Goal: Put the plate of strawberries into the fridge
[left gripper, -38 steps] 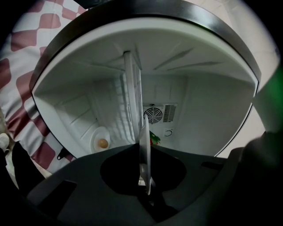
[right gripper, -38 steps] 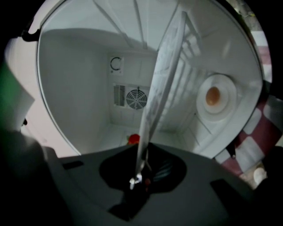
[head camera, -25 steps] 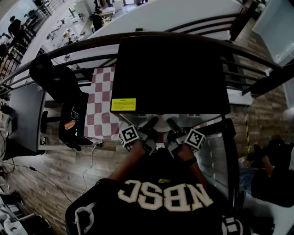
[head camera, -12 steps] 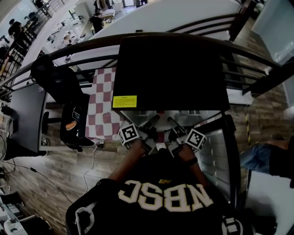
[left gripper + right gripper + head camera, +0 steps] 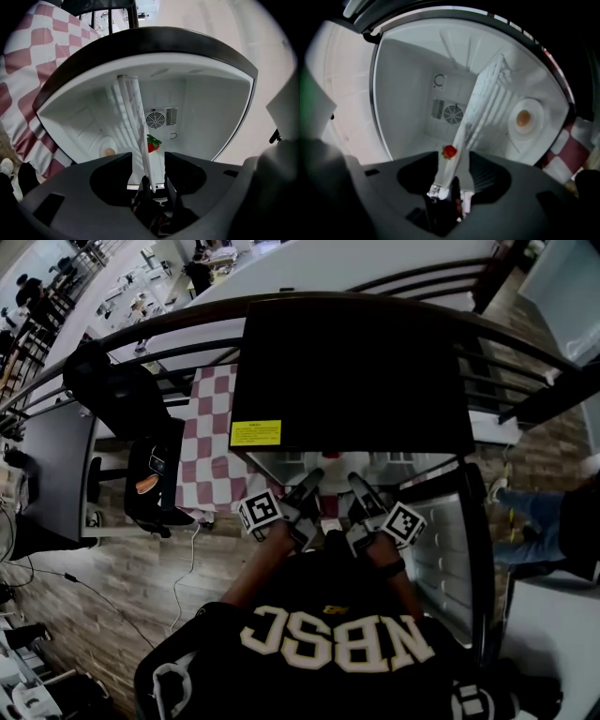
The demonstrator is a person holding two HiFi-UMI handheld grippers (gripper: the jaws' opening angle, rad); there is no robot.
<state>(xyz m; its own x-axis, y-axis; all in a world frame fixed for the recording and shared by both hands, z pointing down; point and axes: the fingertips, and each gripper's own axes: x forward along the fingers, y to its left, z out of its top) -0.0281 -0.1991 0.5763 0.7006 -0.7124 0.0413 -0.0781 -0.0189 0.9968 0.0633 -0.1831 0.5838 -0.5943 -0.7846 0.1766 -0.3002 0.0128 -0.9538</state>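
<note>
Two grippers are at the mouth of the open fridge [image 5: 356, 371], the left gripper [image 5: 309, 486] and the right gripper [image 5: 359, 488] side by side. Each has just been opening its jaws, which now stand wide apart with the rim of the white plate [image 5: 143, 165] between them and, as far as shows, free of the pads. The plate lies on the wire shelf [image 5: 487, 103] inside, with one strawberry [image 5: 152, 143] visible on it. The placing looks done. What seems left is to draw both grippers out and probably close the door [image 5: 441, 559].
</note>
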